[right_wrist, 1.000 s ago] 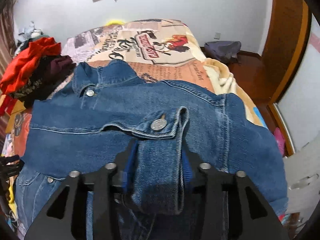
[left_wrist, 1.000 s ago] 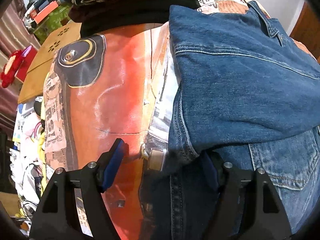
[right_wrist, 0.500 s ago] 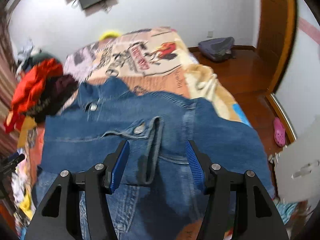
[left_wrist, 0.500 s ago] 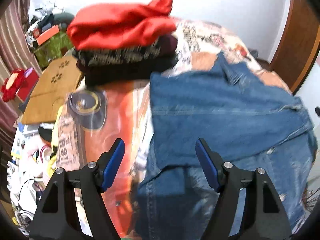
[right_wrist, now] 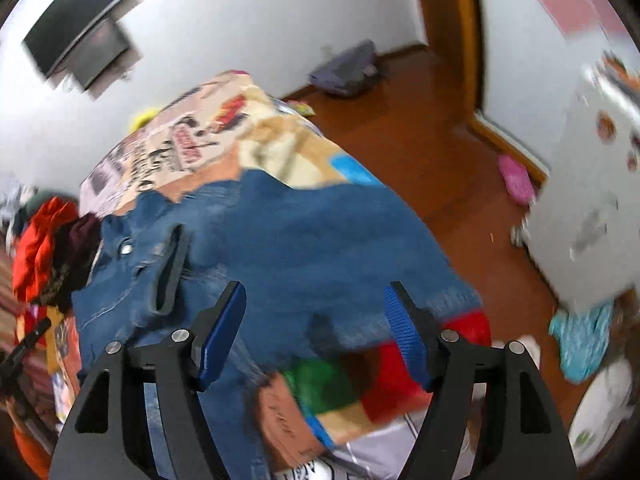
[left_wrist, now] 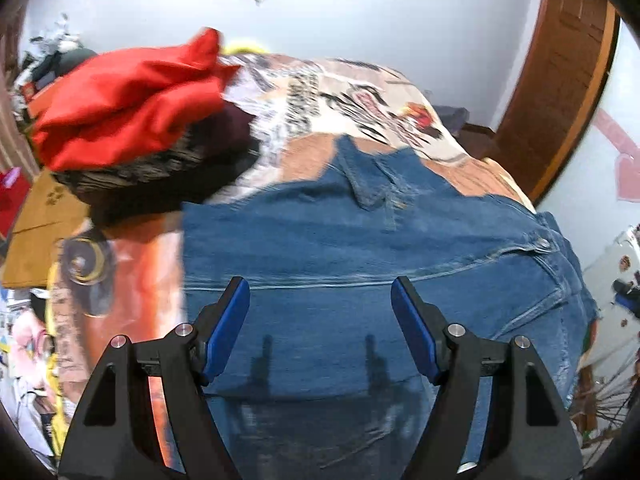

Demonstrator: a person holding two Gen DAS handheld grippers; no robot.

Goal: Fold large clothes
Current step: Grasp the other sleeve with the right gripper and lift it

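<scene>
1. Both tools are released and hold nothing: the left hand-held gripper [left_wrist: 320, 324] hangs above the blue denim jacket [left_wrist: 360, 264], and the right hand-held gripper [right_wrist: 314, 326] hangs over the jacket's right-hand side [right_wrist: 320, 248], jaws spread wide.
2. The step in hand looks like choosing the next fold. Best to take the lower hem at two well-spaced points and carry it evenly toward the collar [left_wrist: 366, 184], keeping the edges square.
3. The jacket lies on the printed bedspread [left_wrist: 360, 96] of the bed, folded part-way, a buttoned cuff [right_wrist: 168, 264] laid across it.
4. Motion blur hides the seams, so its flatness is probably fair, not certain.
5. A red folded garment [left_wrist: 124, 96] tops a pile just beside it.
</scene>
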